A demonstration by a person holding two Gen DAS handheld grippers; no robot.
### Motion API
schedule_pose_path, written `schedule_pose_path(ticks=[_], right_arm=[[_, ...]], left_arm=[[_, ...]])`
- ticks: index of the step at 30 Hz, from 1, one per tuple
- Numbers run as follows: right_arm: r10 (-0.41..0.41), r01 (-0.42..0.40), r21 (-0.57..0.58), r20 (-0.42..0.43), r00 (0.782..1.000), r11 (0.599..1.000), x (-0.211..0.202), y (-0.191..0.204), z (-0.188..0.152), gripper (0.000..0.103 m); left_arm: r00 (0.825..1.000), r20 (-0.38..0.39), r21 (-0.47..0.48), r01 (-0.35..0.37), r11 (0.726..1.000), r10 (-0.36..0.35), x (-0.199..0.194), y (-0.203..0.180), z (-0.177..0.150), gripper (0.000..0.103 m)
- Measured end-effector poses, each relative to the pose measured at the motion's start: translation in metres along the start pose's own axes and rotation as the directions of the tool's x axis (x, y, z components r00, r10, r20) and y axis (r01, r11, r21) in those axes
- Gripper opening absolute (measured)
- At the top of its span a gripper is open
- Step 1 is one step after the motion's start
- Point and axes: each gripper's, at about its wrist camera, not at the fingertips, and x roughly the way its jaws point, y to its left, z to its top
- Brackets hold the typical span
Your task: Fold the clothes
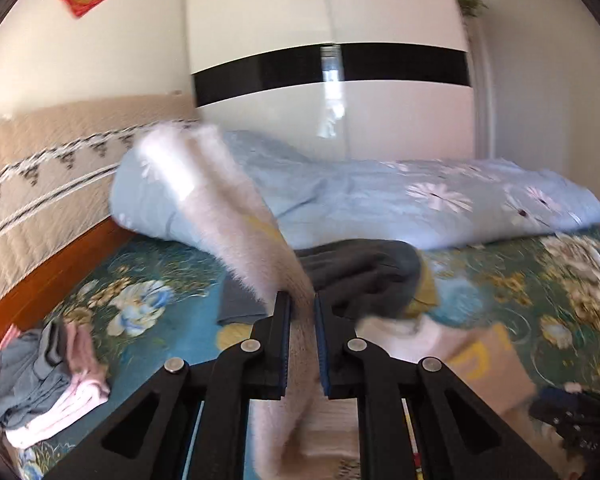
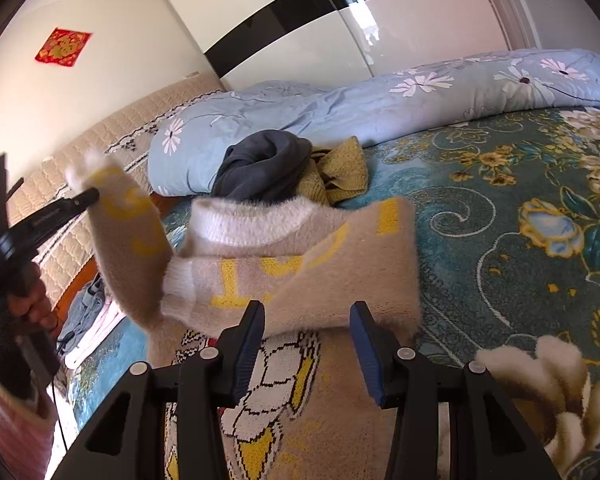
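Note:
A fuzzy beige sweater [image 2: 300, 264] with yellow letters and a cartoon print lies on the bed in front of me. My left gripper [image 1: 302, 312] is shut on its sleeve [image 1: 220, 208] and holds the sleeve up in the air; the left gripper also shows in the right wrist view [image 2: 88, 196] at the left, gripping the sleeve [image 2: 128, 240]. My right gripper [image 2: 306, 320] is open, its jaws wide apart just above the sweater's folded body, holding nothing.
A dark grey garment [image 2: 264, 164] and a mustard knit [image 2: 344, 172] lie behind the sweater. A rolled blue floral duvet [image 2: 380, 100] lies along the far side. A pile of folded clothes [image 1: 44, 380] sits at the left by the wooden bed frame [image 1: 40, 280].

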Motion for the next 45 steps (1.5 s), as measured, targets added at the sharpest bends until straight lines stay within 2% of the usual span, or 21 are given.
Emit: schedule_pose_path(ticks=[3,5,10,12,13,15,17,21,25,28,30,33,35,38,40,43,45], right_arm=[[0.001,0.001,0.100,-0.017,1.000,0.995,0.000,-0.017,0.001,0.048],[-0.011,0.015,0.179,-0.024,1.000,0.984,-0.002,-0.031,0.001,0.048],[-0.031,0.036,0.335,-0.022,0.999,0.942,-0.006,-0.061,0.000,0.049],[-0.028,0.034,0.357,-0.020,0.999,0.934,-0.006,-0.065,0.000,0.050],[-0.024,0.029,0.356,-0.018,1.000,0.934,-0.007,-0.065,-0.001,0.050],[-0.013,0.017,0.346,-0.014,1.000,0.938,-0.007,-0.063,0.000,0.050],[0.003,0.002,0.323,-0.014,1.000,0.947,-0.006,-0.058,0.001,0.050],[0.029,-0.016,0.276,-0.044,0.999,0.961,0.000,-0.048,0.000,0.050],[0.058,-0.036,0.199,-0.105,0.993,0.979,0.010,-0.032,-0.003,0.051],[0.054,-0.046,0.114,-0.072,0.996,0.992,0.004,-0.018,-0.002,0.051],[0.048,-0.044,0.071,-0.053,0.997,0.997,-0.001,-0.011,-0.002,0.052],[0.055,-0.052,0.031,-0.098,0.994,0.998,0.005,-0.001,-0.009,0.052],[0.046,-0.046,0.006,-0.110,0.993,0.999,0.007,0.006,-0.011,0.052],[0.052,-0.052,-0.008,-0.063,0.997,0.999,-0.001,0.014,0.000,0.052],[0.071,-0.070,0.028,-0.064,0.995,0.997,0.000,0.014,0.012,0.058],[0.096,-0.083,0.125,-0.102,0.990,0.989,0.016,0.004,0.032,0.059],[0.040,-0.015,0.172,-0.145,0.989,0.985,0.032,-0.006,0.041,0.059]], left_arm=[[0.995,-0.061,0.061,0.082,0.995,-0.078,0.006,-0.055,-0.017,0.012],[0.984,-0.123,0.045,0.134,0.990,-0.127,0.016,-0.079,-0.033,0.012],[0.946,-0.251,-0.021,0.206,0.978,-0.205,0.029,-0.105,-0.069,0.012],[0.929,-0.286,-0.035,0.235,0.971,-0.235,0.025,-0.112,-0.079,0.012],[0.926,-0.291,-0.042,0.239,0.970,-0.241,0.021,-0.113,-0.081,0.012],[0.928,-0.282,-0.070,0.231,0.970,-0.242,0.010,-0.106,-0.086,0.012],[0.937,-0.268,-0.129,0.198,0.972,-0.226,0.003,-0.082,-0.088,0.013],[0.951,-0.244,-0.248,0.131,0.960,-0.192,-0.013,-0.032,-0.092,0.025],[0.948,-0.263,-0.402,0.060,0.914,-0.178,-0.033,0.025,-0.123,0.030],[0.945,-0.280,-0.470,0.020,0.882,-0.170,-0.048,0.057,-0.157,0.035],[0.938,-0.287,-0.517,0.019,0.856,-0.194,-0.051,0.070,-0.181,0.041],[0.927,-0.286,-0.617,0.015,0.787,-0.242,-0.052,0.092,-0.215,0.043],[0.919,-0.297,-0.649,0.006,0.761,-0.261,-0.050,0.100,-0.229,0.043],[0.909,-0.272,-0.686,0.048,0.726,-0.316,-0.047,0.103,-0.240,0.043],[0.901,-0.259,-0.689,0.080,0.721,-0.348,-0.045,0.099,-0.243,0.044],[0.895,-0.248,-0.674,0.115,0.730,-0.370,-0.043,0.094,-0.243,0.044],[0.893,-0.239,-0.668,0.134,0.732,-0.382,-0.043,0.094,-0.242,0.048]])
